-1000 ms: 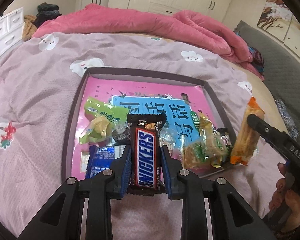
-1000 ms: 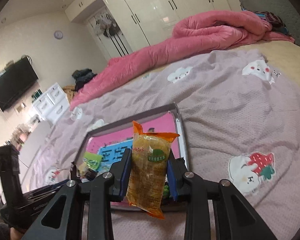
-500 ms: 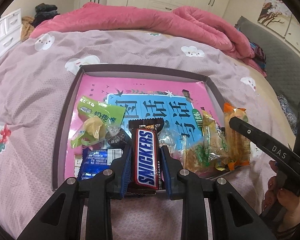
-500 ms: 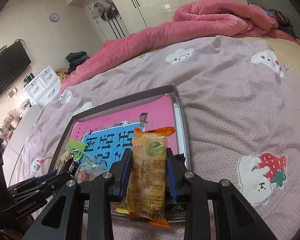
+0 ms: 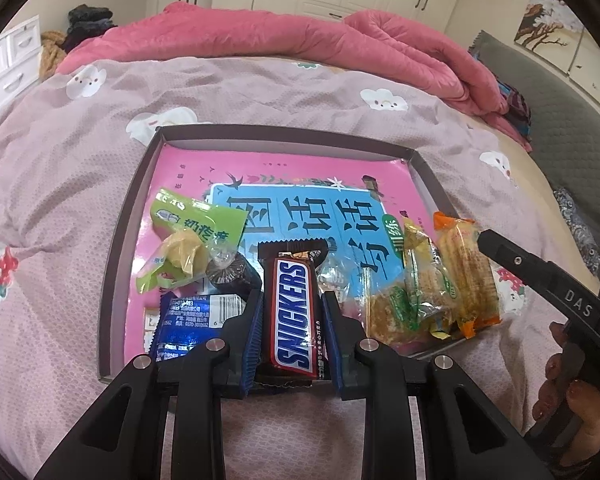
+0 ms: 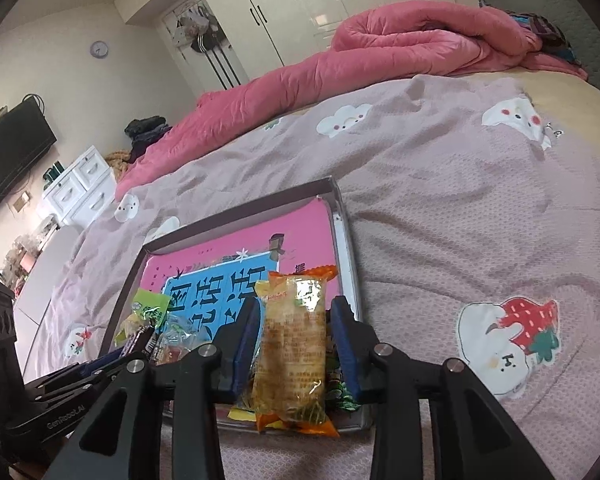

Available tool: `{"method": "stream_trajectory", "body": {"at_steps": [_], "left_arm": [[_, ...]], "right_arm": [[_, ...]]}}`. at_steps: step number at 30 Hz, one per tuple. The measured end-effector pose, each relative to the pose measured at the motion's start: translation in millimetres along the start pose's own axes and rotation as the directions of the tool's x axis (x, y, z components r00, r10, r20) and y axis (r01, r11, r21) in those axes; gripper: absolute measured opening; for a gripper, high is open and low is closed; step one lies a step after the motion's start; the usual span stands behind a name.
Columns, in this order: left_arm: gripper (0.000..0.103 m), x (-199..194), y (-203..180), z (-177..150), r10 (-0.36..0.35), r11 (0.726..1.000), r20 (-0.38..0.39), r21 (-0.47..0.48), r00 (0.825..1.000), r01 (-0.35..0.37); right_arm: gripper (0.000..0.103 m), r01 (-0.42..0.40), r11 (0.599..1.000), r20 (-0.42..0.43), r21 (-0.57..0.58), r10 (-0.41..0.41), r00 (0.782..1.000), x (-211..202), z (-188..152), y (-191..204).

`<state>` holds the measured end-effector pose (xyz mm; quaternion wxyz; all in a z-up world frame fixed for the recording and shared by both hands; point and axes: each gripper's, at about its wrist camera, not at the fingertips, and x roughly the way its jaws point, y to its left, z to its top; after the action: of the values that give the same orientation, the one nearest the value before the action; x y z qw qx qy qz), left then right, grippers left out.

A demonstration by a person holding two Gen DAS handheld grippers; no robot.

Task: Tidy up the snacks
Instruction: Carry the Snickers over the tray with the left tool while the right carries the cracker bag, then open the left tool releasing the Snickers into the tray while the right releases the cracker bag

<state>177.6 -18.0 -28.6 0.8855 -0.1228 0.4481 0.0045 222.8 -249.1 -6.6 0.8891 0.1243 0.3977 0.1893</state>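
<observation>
My left gripper (image 5: pixel 293 316) is shut on a Snickers bar (image 5: pixel 295 314), held over the near edge of a shallow tray (image 5: pixel 116 240) with a pink and blue printed base. My right gripper (image 6: pixel 294 330) has opened; its jaws stand a little apart from an orange-ended yellow snack packet (image 6: pixel 292 350) that now lies on the tray's near right corner. That packet also shows in the left wrist view (image 5: pixel 466 276), beside other yellow-green packets (image 5: pixel 416 292). A green packet (image 5: pixel 194 226), a dark round sweet (image 5: pixel 228 270) and a blue packet (image 5: pixel 188 320) lie at the tray's near left.
The tray (image 6: pixel 346 240) lies on a mauve bedspread (image 5: pixel 60 200) with cloud prints. A rolled pink duvet (image 5: pixel 300 40) lies across the far side of the bed. White drawers (image 6: pixel 80 188) stand left of the bed. The tray's far half (image 5: pixel 284 160) holds no snacks.
My right gripper came down to the tray with the yellow packet and opened, leaving it beside the other packets. My left gripper moved slightly forward, still holding the Snickers.
</observation>
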Motion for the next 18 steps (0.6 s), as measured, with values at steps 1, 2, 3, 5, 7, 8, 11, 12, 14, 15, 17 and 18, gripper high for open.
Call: {"method": "stream_trajectory", "body": {"at_steps": [1, 2, 3, 5, 7, 8, 11, 12, 14, 15, 17, 18], "left_arm": [[0.029, 0, 0, 0, -0.001, 1.0, 0.001, 0.0, 1.0, 0.001], [0.029, 0, 0, 0, -0.002, 1.0, 0.001, -0.002, 1.0, 0.002], [0.03, 0, 1, 0, -0.004, 1.0, 0.001, -0.002, 1.0, 0.004], [0.035, 0, 2, 0, -0.01, 1.0, -0.002, -0.005, 1.0, 0.01], [0.04, 1, 3, -1, -0.009, 1.0, -0.006, -0.012, 1.0, 0.009], [0.041, 1, 4, -1, -0.01, 1.0, -0.007, -0.013, 1.0, 0.01], [0.048, 1, 4, 0, -0.001, 1.0, -0.005, -0.011, 1.0, 0.001], [0.05, 0, 4, -1, 0.0, 1.0, -0.006, -0.012, 1.0, 0.0], [0.056, 0, 4, -1, 0.001, 1.0, -0.003, -0.015, 1.0, -0.001], [0.056, -1, 5, -1, 0.001, 1.0, -0.003, -0.015, 1.0, -0.001], [0.058, -1, 5, 0, 0.005, 1.0, -0.003, -0.013, 1.0, -0.005], [0.059, -2, 5, 0, 0.009, 1.0, 0.0, -0.012, 1.0, -0.009]], "right_arm": [[0.037, 0.0, 1.0, 0.004, -0.001, 0.0, 1.0, -2, 0, 0], [0.038, -0.001, 1.0, 0.01, -0.002, 0.001, 1.0, -4, 0, 1], [0.038, -0.003, 1.0, 0.015, -0.002, 0.003, 1.0, -7, 0, 1], [0.04, -0.01, 1.0, 0.019, -0.004, 0.01, 1.0, -11, -1, 2], [0.041, -0.015, 1.0, 0.023, -0.006, 0.015, 1.0, -14, -2, 3], [0.042, -0.019, 1.0, 0.024, -0.006, 0.019, 1.0, -15, -2, 3], [0.042, -0.022, 1.0, 0.024, -0.008, 0.023, 0.999, -17, -2, 5], [0.042, -0.023, 1.0, 0.024, -0.01, 0.023, 0.999, -17, -3, 5], [0.043, -0.023, 1.0, 0.024, -0.014, 0.024, 0.999, -17, -3, 7], [0.043, -0.023, 1.0, 0.025, -0.016, 0.023, 0.999, -17, -3, 7], [0.045, -0.02, 1.0, 0.031, -0.018, 0.021, 0.999, -19, -3, 8], [0.048, -0.02, 1.0, 0.036, -0.019, 0.021, 0.999, -20, -3, 8]]}}
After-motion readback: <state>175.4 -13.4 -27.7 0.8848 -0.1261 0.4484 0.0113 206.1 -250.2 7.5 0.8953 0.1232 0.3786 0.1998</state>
